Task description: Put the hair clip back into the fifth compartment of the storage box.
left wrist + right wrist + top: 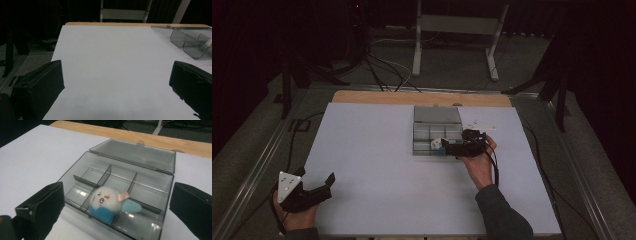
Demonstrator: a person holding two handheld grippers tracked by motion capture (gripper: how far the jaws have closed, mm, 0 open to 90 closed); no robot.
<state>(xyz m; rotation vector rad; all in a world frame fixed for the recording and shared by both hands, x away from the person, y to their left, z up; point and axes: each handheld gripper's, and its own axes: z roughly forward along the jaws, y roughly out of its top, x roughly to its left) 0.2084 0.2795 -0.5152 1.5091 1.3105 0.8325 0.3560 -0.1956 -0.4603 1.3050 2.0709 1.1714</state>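
A: Where is the plush toy (110, 203) sitting?

B: In the clear compartment box (75, 173), in the near row of cells, riding on a divider rather than down inside one cell. The lid (135, 153) lies flat open behind the box, toward the wooden edge of the bench (362, 150).

A: And the right claw (117, 205)?

B: Wide open, holding nothing. In its own view the two jaws stand either side of the toy, seemingly a little short of it. From the high view the right claw (447, 146) is at the box's right side, pointing in.

A: How would you take the toy cleanly?

B: I'd go in low enough to catch the round white body, not the thin pink and blue flaps sticking out to one side. Keep the jaw tips clear of the dividers and the near wall, or the light box may slide or tip. Close gently; it looks soft.

A: The left claw (317, 192)?

B: Open and empty too, resting at the near left corner, well apart from the box. It could steady the box if it shifts.
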